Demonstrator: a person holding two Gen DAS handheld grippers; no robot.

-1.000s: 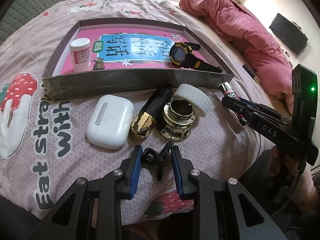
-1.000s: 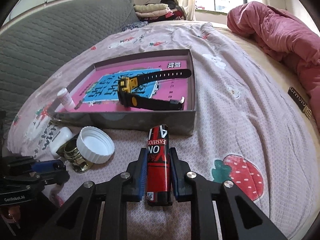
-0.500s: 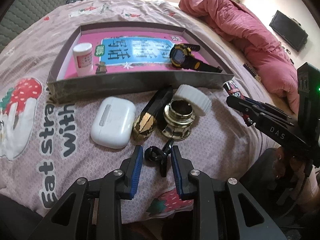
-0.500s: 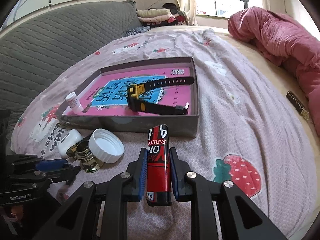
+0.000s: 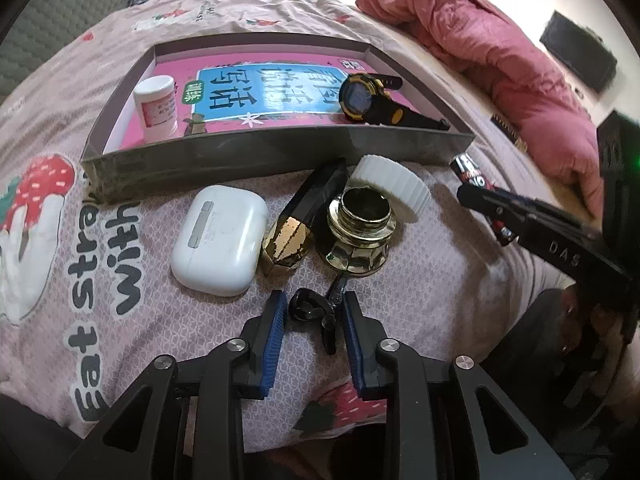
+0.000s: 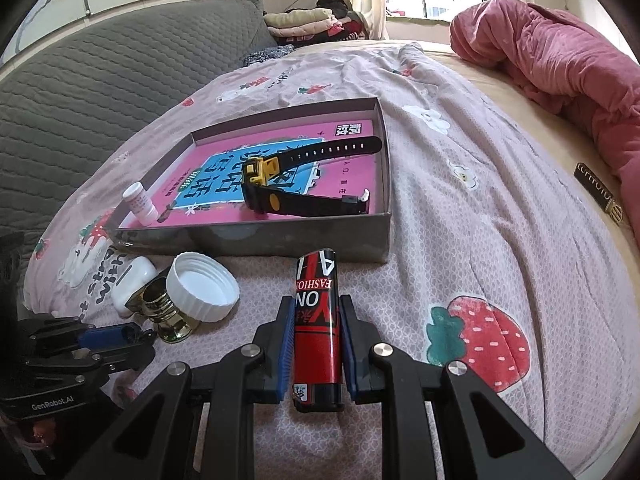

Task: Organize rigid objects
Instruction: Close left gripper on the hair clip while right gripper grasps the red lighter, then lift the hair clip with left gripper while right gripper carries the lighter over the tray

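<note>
Two narrow tongs over a bed, both loaded, shallow box ahead

The grey box [image 5: 276,156] fills the frame's upper middle, low-walled, with bare pink floor between bottle and watch; the right gripper [image 6: 314,344] clamps a red lighter [image 6: 318,328] mid-barrel, light, stiff, probably slick; the left gripper [image 5: 312,322], jaws just closed narrow, pinches a small black clip [image 5: 310,310], light and rigid, at lower centre just beside the gold jar [image 5: 358,232]; the soft bedsheet gives underneath.

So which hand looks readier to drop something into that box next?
Probably the right: its fingers already clamp the red cylindrical lighter, pointing at the shallow grey cardboard box. The left fingers have only just been closing around a small black clip.
</note>
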